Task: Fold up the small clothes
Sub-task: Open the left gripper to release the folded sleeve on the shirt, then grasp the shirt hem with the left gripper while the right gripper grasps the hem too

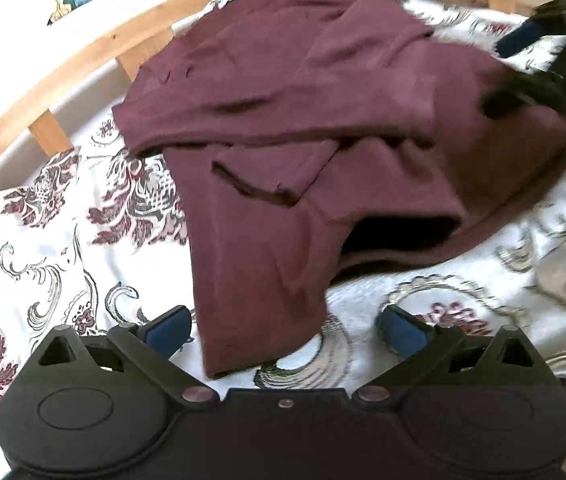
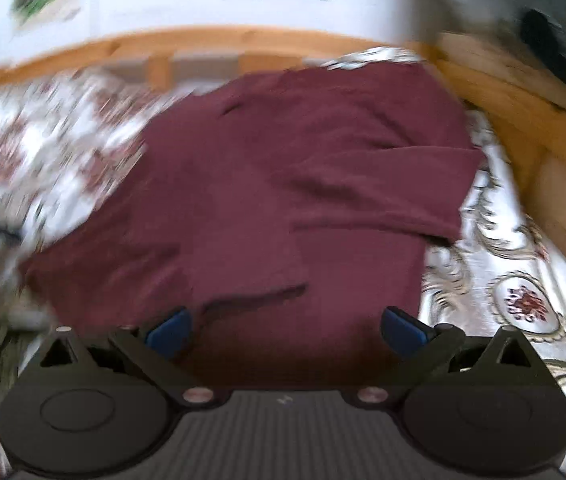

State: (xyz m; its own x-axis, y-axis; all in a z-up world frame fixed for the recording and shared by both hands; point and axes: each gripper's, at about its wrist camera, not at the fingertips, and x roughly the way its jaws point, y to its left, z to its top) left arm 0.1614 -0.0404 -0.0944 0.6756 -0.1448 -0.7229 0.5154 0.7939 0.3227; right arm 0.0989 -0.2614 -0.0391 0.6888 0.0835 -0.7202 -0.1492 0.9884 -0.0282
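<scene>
A maroon garment of soft, matt knit cloth lies rumpled on a bedspread of woven fabric with a faint satin sheen, its white ground patterned in dark red and grey scrolls. Behind runs a bed frame of pale, smooth, knotty wood. The left gripper and right gripper are matt black plastic, with small metal pivot pins and blue, rubbery-looking finger pads.

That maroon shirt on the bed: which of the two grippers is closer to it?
Right, probably. The right gripper hangs open directly over the maroon shirt; the left gripper, also open, sits at the shirt's near edge, one trailing end between its fingers, neither gripping.
</scene>
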